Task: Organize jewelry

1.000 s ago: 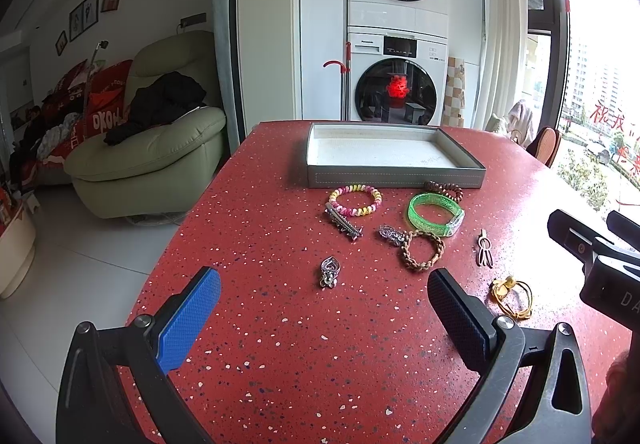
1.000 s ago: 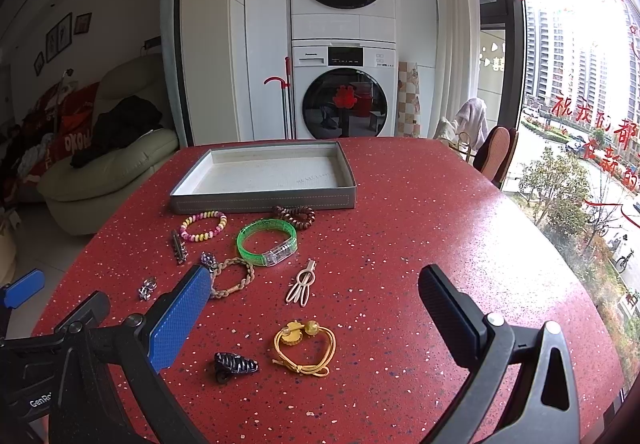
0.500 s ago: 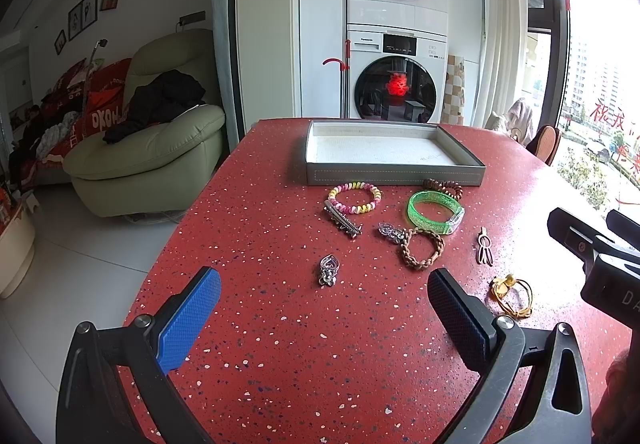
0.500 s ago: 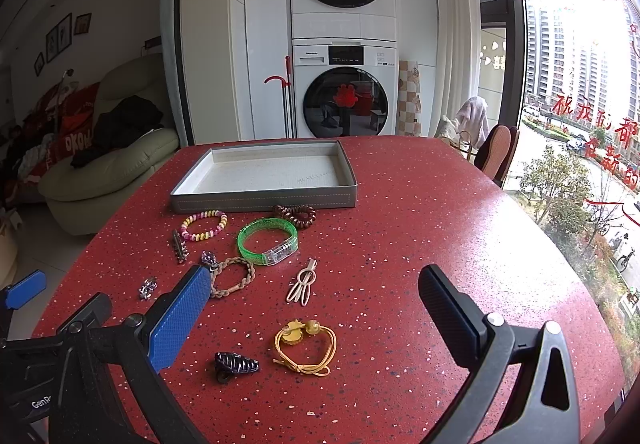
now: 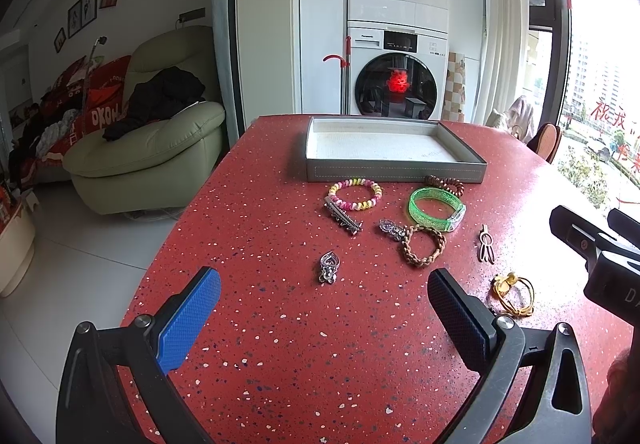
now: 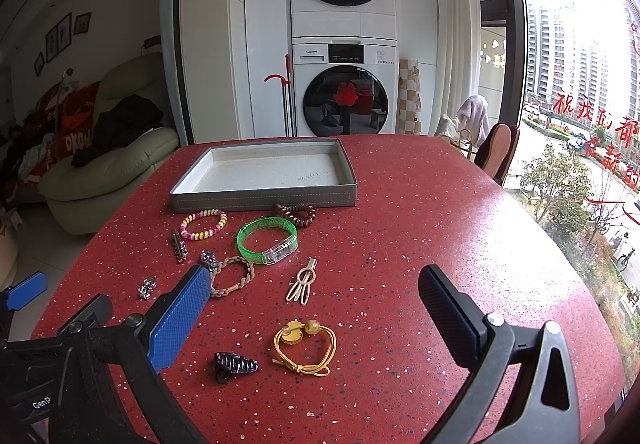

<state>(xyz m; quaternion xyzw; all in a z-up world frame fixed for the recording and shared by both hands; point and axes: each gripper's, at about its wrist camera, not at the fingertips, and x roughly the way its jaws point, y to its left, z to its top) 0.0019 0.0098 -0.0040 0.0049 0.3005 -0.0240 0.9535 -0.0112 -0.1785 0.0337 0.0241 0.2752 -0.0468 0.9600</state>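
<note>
While both tongs, left (image 5: 324,318) and right (image 6: 314,308), gape empty, the jewelry lies loose on the desk (image 6: 420,244) before the tray (image 6: 264,200); the light, limp yellow hair tie (image 6: 306,346) looks best pinched across its cord.

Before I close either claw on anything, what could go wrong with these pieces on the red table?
1. The brown braided bracelet touches the small silver charm, so lifting one may drag the other.
2. The brown spiral hair tie sits against the grey tray's front wall; a claw finger may hit the wall.
3. The yellow elastic hair tie lies flat and loose; pads may slip.
</note>
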